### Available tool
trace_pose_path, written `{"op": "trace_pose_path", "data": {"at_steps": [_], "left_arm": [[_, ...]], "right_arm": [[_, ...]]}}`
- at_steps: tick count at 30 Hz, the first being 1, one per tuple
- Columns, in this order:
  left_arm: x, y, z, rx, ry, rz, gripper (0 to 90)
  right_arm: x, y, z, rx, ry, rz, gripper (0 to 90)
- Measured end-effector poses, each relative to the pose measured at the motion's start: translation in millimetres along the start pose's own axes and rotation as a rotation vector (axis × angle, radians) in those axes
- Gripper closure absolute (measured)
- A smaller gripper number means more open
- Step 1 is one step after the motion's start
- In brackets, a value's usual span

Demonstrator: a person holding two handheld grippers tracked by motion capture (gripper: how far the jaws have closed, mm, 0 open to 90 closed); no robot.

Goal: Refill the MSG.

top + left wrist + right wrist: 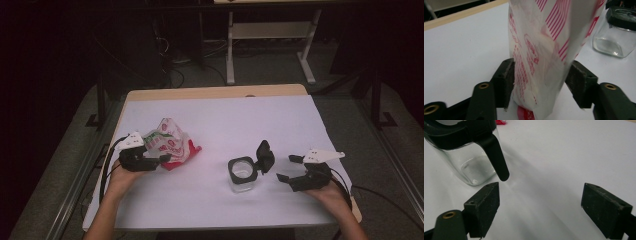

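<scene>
A crumpled white snack bag (170,142) with red and green print lies on the left of the white table cover (225,115). My left gripper (162,159) reaches into it from the left. In the left gripper view the bag (541,50) stands between both pads, which press on its sides. A clear square glass jar (242,175) sits at centre right, its black hinged lid (265,156) flipped up and open. My right gripper (289,167) rests just right of the jar, open and holding nothing. The jar (474,162) and its hanging lid flap (496,155) are near the left jaw.
The white cover spans most of a wooden table, whose bare edge (215,92) shows at the back. A white desk frame (270,40) and cables stand on the dark floor beyond. The jar (614,37) also appears at the upper right of the left gripper view.
</scene>
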State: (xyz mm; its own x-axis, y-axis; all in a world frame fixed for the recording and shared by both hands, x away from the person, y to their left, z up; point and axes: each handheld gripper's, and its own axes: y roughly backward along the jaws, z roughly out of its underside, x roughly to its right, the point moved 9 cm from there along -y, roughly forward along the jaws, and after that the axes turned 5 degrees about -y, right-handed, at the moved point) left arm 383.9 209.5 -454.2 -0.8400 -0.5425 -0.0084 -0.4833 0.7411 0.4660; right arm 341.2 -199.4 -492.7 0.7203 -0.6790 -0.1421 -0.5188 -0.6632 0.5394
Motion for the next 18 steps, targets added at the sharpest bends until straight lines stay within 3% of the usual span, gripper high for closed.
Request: {"op": "trace_pose_path", "data": {"at_steps": [18], "left_arm": [[-3.2,1.5,-3.5,0.045,-0.017,-0.033,84.9]], "right_arm": [[-2.0,-2.7,1.6,-0.014,0.003,0.0,14.9]]}}
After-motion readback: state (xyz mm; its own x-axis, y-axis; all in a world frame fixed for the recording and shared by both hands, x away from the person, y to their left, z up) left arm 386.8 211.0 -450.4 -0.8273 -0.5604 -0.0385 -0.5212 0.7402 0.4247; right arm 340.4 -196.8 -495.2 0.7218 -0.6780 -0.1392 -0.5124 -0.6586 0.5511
